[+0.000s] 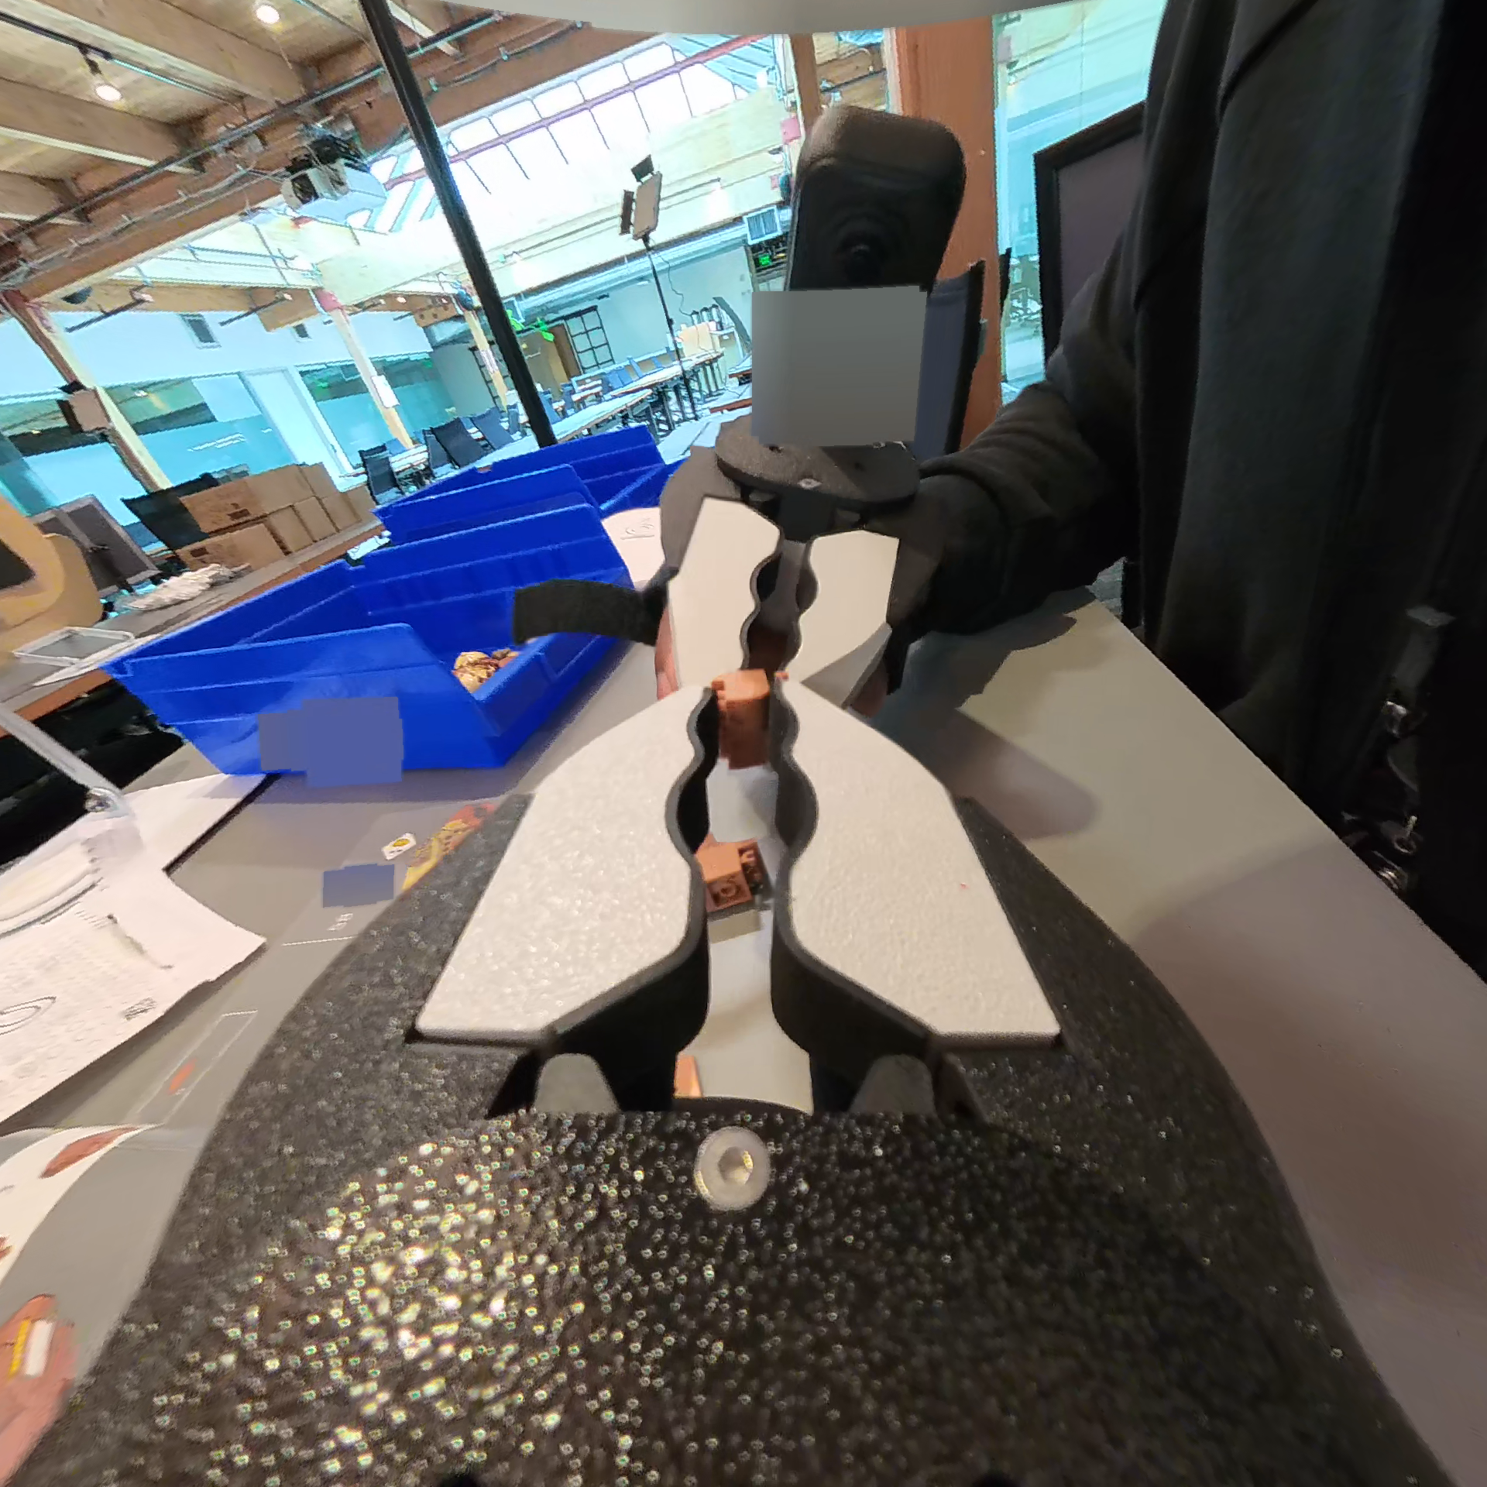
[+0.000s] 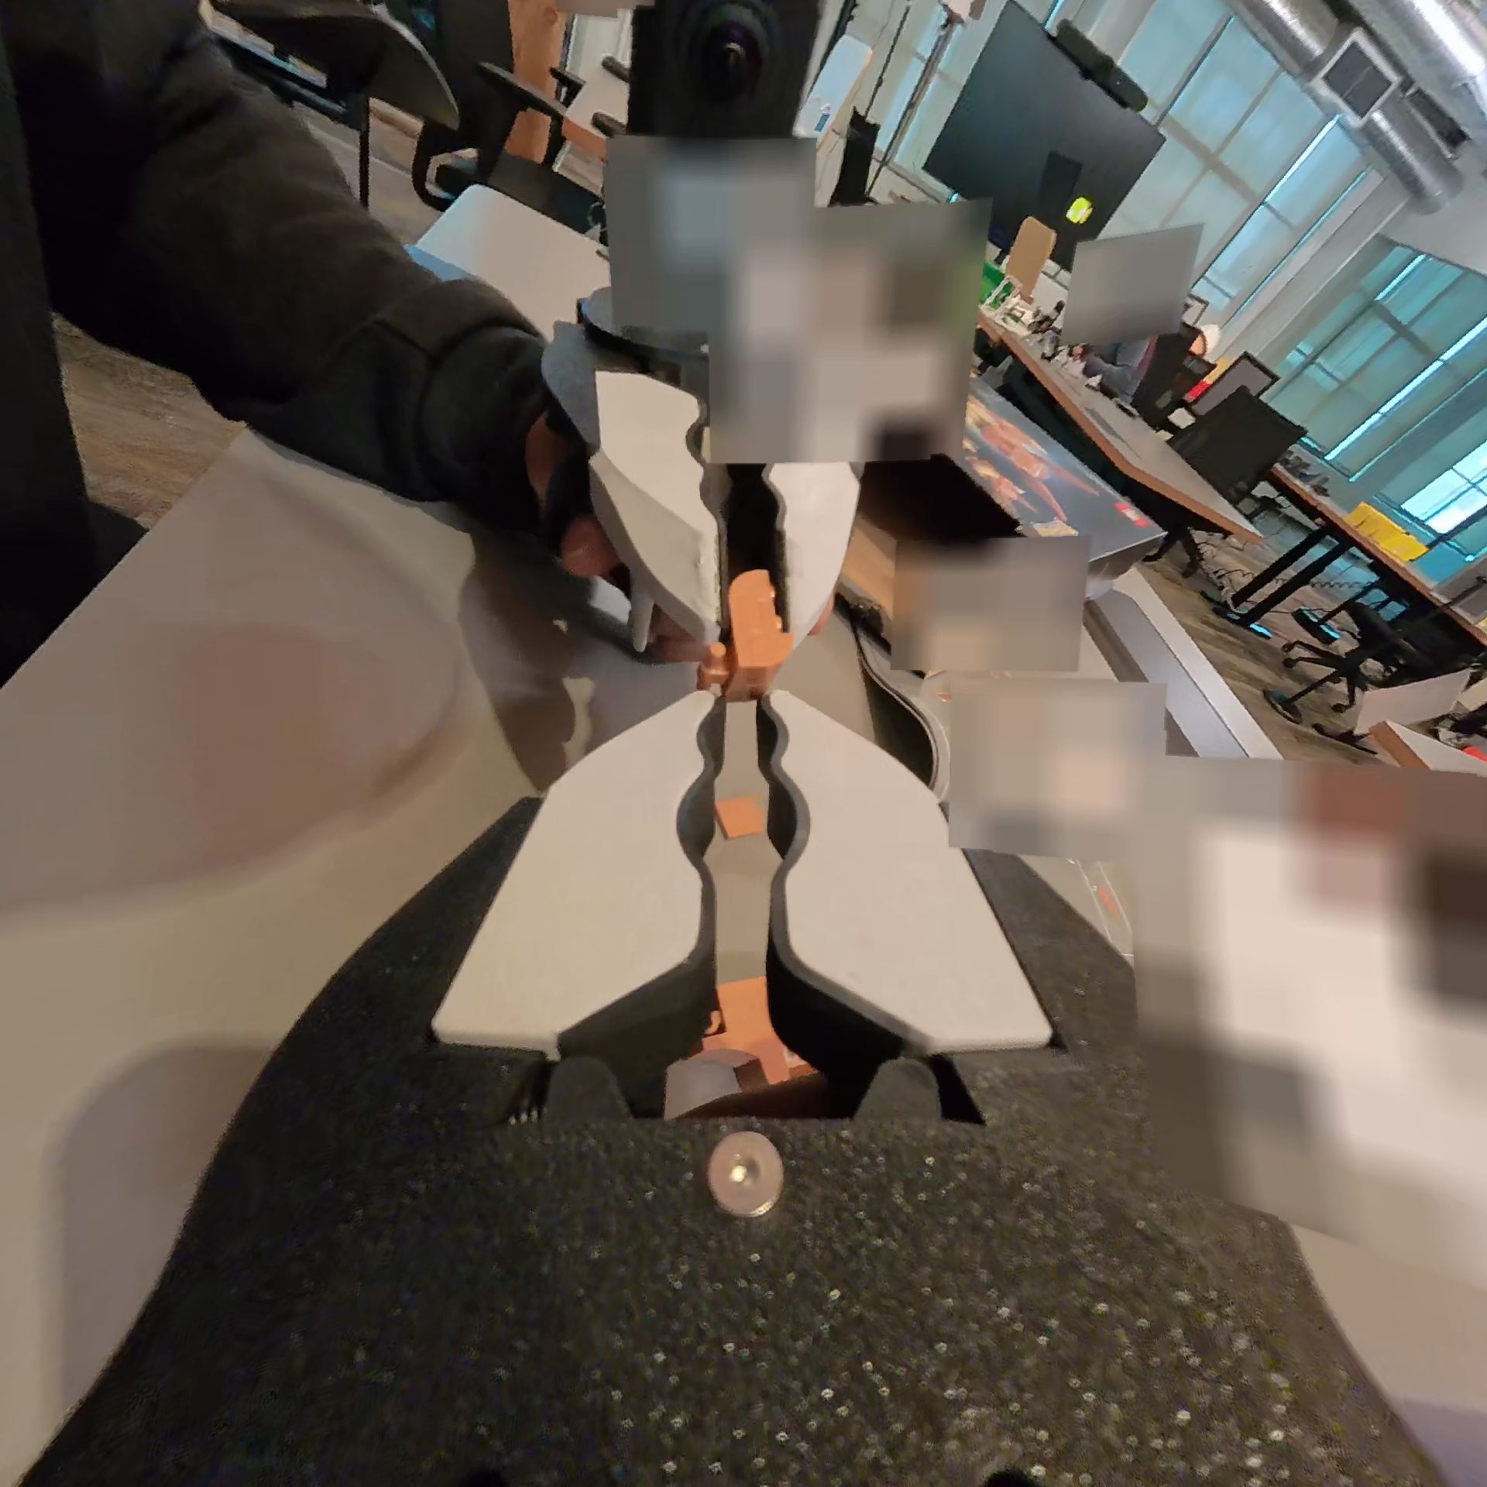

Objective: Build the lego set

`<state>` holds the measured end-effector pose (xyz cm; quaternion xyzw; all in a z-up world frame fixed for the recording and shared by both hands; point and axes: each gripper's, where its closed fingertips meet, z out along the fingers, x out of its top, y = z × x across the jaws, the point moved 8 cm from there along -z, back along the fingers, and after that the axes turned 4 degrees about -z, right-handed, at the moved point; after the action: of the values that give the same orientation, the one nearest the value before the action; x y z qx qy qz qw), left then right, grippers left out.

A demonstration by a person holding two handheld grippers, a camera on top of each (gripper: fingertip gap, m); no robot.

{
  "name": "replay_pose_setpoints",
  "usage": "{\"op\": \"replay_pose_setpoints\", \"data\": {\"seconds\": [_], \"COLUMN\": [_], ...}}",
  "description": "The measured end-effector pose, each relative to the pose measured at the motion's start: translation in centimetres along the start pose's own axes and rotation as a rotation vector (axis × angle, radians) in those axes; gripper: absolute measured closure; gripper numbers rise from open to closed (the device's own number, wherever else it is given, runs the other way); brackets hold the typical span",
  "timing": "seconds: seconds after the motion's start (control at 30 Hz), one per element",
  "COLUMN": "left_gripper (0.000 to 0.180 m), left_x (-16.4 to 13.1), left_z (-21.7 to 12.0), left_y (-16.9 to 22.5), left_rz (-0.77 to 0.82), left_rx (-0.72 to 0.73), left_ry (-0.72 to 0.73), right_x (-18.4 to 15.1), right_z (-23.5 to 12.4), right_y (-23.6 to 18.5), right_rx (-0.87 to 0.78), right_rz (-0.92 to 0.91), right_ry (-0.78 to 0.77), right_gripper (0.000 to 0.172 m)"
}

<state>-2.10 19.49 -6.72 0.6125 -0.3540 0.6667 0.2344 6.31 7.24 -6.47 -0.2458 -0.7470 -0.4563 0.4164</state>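
- The left gripper (image 1: 742, 708), filling the lower centre of its own view, is clenched on a brown toy brick piece (image 1: 744, 724); both pale fingers press its sides, so it juts past the tips.
- The right gripper (image 2: 736, 704) meets it tip to tip at mid frame. Its narrow fingertips sit at the near end of the same brown piece (image 2: 752, 636), apparently pinching a small brown part there, though the exact contact is hard to make out.
- Holding the piece from opposite ends likely steadies it above the grey table (image 1: 1126, 805).
- A loose brown brick (image 1: 732, 877) lies on the table below the left fingers.
- Blue bins (image 1: 362, 668) stand at left of the left view, one holding small golden bits.
- Printed paper sheets (image 1: 96, 949) lie at lower left.
- A dark sleeve (image 1: 1070, 483) reaches in from the right.
- Nothing stands between the two grippers.
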Motion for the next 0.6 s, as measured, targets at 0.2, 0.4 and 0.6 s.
{"op": "replay_pose_setpoints", "data": {"seconds": [0.2, 0.4, 0.6], "left_gripper": [0.169, 0.169, 0.169], "left_x": [0.02, -0.2, -0.6], "left_z": [-0.33, -0.02, 0.29], "left_y": [-0.39, -0.05, 0.18], "left_rz": [0.006, 0.011, 0.021], "left_rx": [0.044, 0.014, 0.004], "left_ry": [0.002, -0.02, -0.052], "right_x": [-0.16, 0.23, 0.04], "right_z": [0.06, 0.06, 0.0], "right_y": [0.01, -0.13, -0.33], "right_rx": [0.025, 0.012, 0.003], "right_rz": [0.029, 0.036, -0.006], "right_ry": [0.006, 0.047, 0.04], "right_gripper": [0.143, 0.139, 0.153]}}
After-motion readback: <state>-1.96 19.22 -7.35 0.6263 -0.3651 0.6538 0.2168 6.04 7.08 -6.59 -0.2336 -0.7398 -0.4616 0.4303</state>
